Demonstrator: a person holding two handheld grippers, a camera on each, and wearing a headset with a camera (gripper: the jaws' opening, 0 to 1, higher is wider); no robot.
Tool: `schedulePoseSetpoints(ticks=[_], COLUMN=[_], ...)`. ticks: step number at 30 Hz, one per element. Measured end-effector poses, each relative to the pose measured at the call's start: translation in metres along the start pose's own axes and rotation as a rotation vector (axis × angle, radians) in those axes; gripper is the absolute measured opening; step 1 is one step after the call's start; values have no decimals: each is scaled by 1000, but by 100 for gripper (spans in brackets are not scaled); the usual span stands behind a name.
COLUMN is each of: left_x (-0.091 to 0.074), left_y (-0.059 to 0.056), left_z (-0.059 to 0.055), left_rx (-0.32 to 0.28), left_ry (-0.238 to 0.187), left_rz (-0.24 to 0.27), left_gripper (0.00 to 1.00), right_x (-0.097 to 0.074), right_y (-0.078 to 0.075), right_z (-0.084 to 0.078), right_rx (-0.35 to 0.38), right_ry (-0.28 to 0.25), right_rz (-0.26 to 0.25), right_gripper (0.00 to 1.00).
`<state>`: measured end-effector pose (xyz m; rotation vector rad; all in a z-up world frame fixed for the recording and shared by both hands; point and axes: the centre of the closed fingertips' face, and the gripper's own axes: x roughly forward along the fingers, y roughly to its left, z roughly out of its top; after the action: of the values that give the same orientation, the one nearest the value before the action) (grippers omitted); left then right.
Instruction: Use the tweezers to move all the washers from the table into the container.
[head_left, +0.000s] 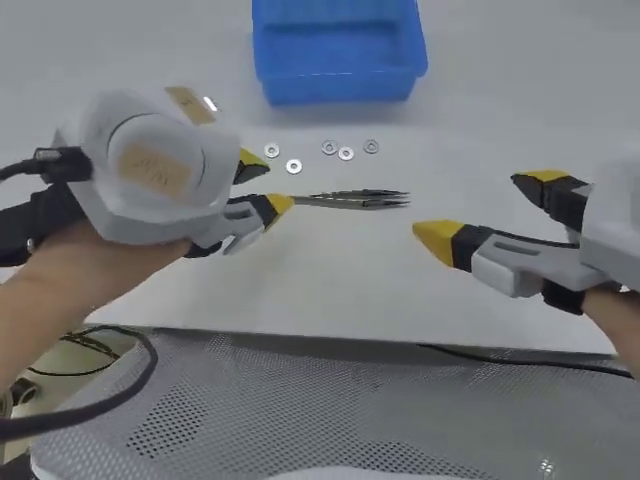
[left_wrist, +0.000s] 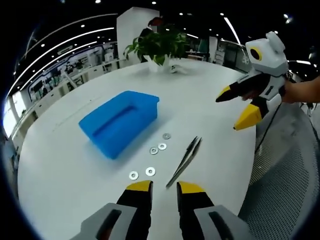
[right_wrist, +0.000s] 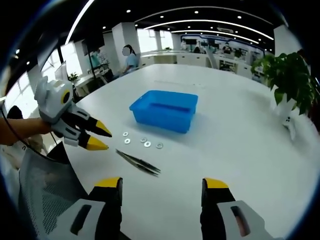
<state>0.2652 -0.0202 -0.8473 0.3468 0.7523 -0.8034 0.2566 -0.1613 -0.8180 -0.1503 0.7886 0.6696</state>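
Note:
Dark metal tweezers (head_left: 350, 199) (left_wrist: 185, 159) (right_wrist: 138, 162) lie flat on the white table, tips pointing right in the head view. My left gripper (head_left: 262, 182) (left_wrist: 165, 187) is open, its yellow tips just at the tweezers' handle end without clamping it. Several small silver washers (head_left: 329, 147) (left_wrist: 150, 171) (right_wrist: 147, 144) lie in a loose row between the tweezers and the blue container (head_left: 335, 50) (left_wrist: 120, 120) (right_wrist: 164, 110). My right gripper (head_left: 490, 205) (right_wrist: 162, 182) hovers wide open to the right of the tweezers, holding nothing.
The table's near edge (head_left: 300, 332) runs in front of me, with a grey perforated mesh surface (head_left: 300, 410) and a black cable below it. A potted plant (left_wrist: 157, 45) (right_wrist: 287, 75) stands at the far side of the table.

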Motion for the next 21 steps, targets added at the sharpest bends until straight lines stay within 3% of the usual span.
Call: schedulePoseSetpoints(ticks=[5, 11, 16, 19, 21], left_x=[11, 21, 26, 31, 29], left_y=[-5, -13, -16, -22, -23], left_z=[-4, -10, -15, -15, -14], left_rx=[52, 86, 129, 222, 247], left_ry=[39, 67, 87, 86, 88], left_rz=[-59, -108, -125, -154, -162], left_gripper=[10, 8, 4, 0, 0], right_x=[2, 2, 3, 5, 7], right_y=[6, 12, 17, 23, 29], right_z=[2, 3, 6, 8, 11], right_rx=[-31, -61, -94, -120, -150], right_ry=[13, 19, 20, 22, 20], right_rz=[25, 50, 72, 92, 116], right_gripper=[57, 43, 39, 37, 36])
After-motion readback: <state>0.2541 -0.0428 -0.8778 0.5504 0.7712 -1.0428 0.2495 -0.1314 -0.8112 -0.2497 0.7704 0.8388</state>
